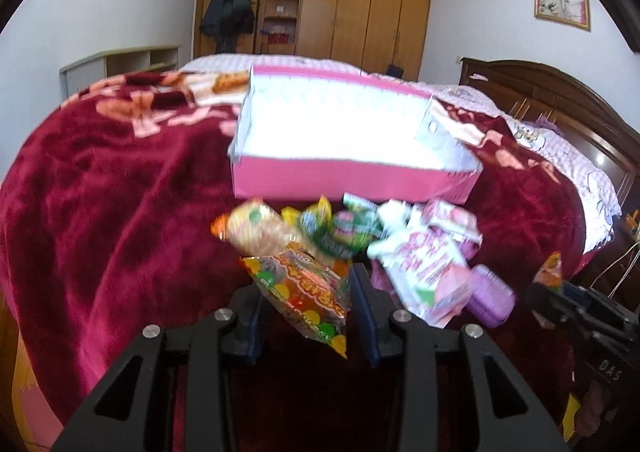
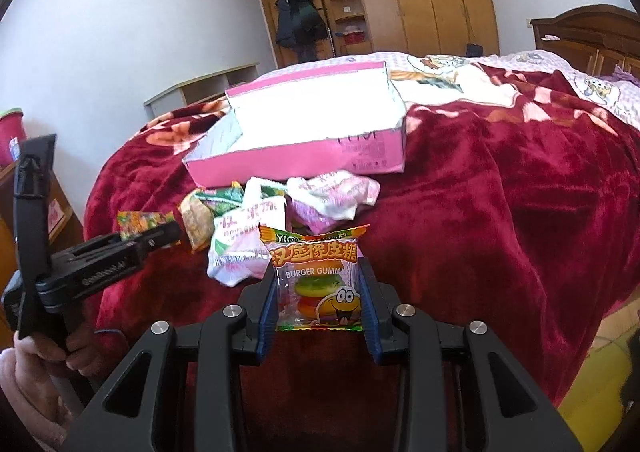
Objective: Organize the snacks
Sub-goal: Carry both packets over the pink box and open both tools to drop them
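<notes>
Both tongs tilted downward (bedward), each clamping one gummy packet.

Plush velvety blanket, glossy plastic gummy packet (crinkled), cardboard box.

Home bedroom, bed under red blanket, wooden wardrobe

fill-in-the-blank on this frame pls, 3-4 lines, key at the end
1. The right hand-held gripper is shut on a packet labelled BURGER ____.
2. The open box on the bed is ____ on the outside.
3. The blanket under the snack pile is dark ____.
4. The left hand-held gripper grips an orange packet, so ____ grippers hold a snack.

Missing words: gummy; pink; red; both
</notes>
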`<state>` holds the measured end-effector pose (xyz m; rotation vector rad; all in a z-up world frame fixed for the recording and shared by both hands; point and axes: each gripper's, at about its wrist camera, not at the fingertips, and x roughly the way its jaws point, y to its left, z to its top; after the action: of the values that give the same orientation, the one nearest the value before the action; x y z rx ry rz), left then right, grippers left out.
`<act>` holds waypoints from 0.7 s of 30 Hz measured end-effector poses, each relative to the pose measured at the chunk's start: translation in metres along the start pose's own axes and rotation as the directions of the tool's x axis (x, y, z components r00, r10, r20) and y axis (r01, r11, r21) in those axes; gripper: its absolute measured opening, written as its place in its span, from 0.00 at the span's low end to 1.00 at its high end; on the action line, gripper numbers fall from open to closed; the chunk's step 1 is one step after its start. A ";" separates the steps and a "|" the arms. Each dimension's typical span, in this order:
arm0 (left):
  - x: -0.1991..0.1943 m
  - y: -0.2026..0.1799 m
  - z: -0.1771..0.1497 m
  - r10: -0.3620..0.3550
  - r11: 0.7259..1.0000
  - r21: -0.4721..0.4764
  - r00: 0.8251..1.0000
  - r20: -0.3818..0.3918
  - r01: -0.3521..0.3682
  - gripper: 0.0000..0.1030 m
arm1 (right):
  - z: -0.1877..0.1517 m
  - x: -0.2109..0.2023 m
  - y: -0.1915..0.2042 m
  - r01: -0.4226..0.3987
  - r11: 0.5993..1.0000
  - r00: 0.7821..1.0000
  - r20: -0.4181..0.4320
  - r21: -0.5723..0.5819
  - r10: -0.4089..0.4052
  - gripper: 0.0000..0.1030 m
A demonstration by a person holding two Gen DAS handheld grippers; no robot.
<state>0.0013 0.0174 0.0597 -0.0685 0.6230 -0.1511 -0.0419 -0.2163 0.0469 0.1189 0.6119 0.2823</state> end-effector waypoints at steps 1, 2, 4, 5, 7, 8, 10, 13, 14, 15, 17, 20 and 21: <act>-0.002 0.000 0.004 0.000 1.000 0.005 1.000 0.008 0.000 0.38 | 0.003 0.001 0.001 -0.009 1.000 1.000 -0.002 -0.002 0.009 0.35; -0.002 -0.001 0.008 0.000 1.000 0.010 1.000 0.015 0.000 0.38 | 0.005 0.001 0.001 -0.015 1.000 1.000 -0.002 -0.002 0.015 0.35; -0.003 -0.002 0.018 0.000 1.000 0.020 1.000 0.032 -0.001 0.38 | 0.013 0.003 0.003 -0.028 1.000 1.000 -0.002 -0.005 0.028 0.35; -0.003 -0.002 0.023 -0.003 1.000 0.023 0.999 0.037 0.002 0.38 | 0.017 0.005 0.004 -0.034 0.999 0.999 -0.003 -0.008 0.034 0.35; -0.001 -0.005 0.034 -0.017 0.999 0.034 0.999 0.046 0.016 0.38 | 0.026 0.008 0.005 -0.045 0.999 0.999 -0.008 -0.012 0.045 0.35; 0.001 -0.006 0.041 -0.017 0.999 0.042 0.998 0.055 0.015 0.38 | 0.030 0.010 0.006 -0.049 0.999 0.999 -0.009 -0.015 0.049 0.35; 0.005 -0.007 0.051 -0.011 0.998 0.057 0.997 0.073 0.007 0.38 | 0.042 0.013 0.009 -0.042 0.998 0.999 -0.001 -0.039 0.042 0.35; 0.014 -0.008 0.067 -0.011 0.998 0.060 0.996 0.087 0.005 0.38 | 0.058 0.019 0.011 -0.021 0.997 1.000 0.012 -0.078 0.022 0.35; 0.017 -0.008 0.071 -0.017 0.998 0.056 0.996 0.083 0.012 0.38 | 0.065 0.023 0.012 -0.018 0.996 1.000 0.015 -0.088 0.020 0.35; 0.023 -0.007 0.076 -0.024 0.999 0.048 0.997 0.075 0.021 0.38 | 0.070 0.026 0.012 -0.019 0.996 1.000 0.014 -0.089 0.020 0.35; 0.032 -0.006 0.084 -0.031 0.999 0.040 0.998 0.061 0.029 0.38 | 0.082 0.035 0.008 -0.021 0.997 1.000 0.007 -0.080 0.021 0.35; 0.047 -0.003 0.097 -0.027 0.999 0.042 0.998 0.048 0.025 0.38 | 0.097 0.047 0.004 -0.012 0.997 1.000 -0.002 -0.070 0.012 0.35; 0.052 -0.002 0.102 -0.024 0.999 0.045 0.999 0.045 0.022 0.38 | 0.103 0.054 0.001 -0.011 0.998 1.000 -0.009 -0.065 0.010 0.35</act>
<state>0.1030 0.0087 0.1126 -0.0358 0.5736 -0.1850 0.0603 -0.2019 0.1014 0.0583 0.6101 0.3126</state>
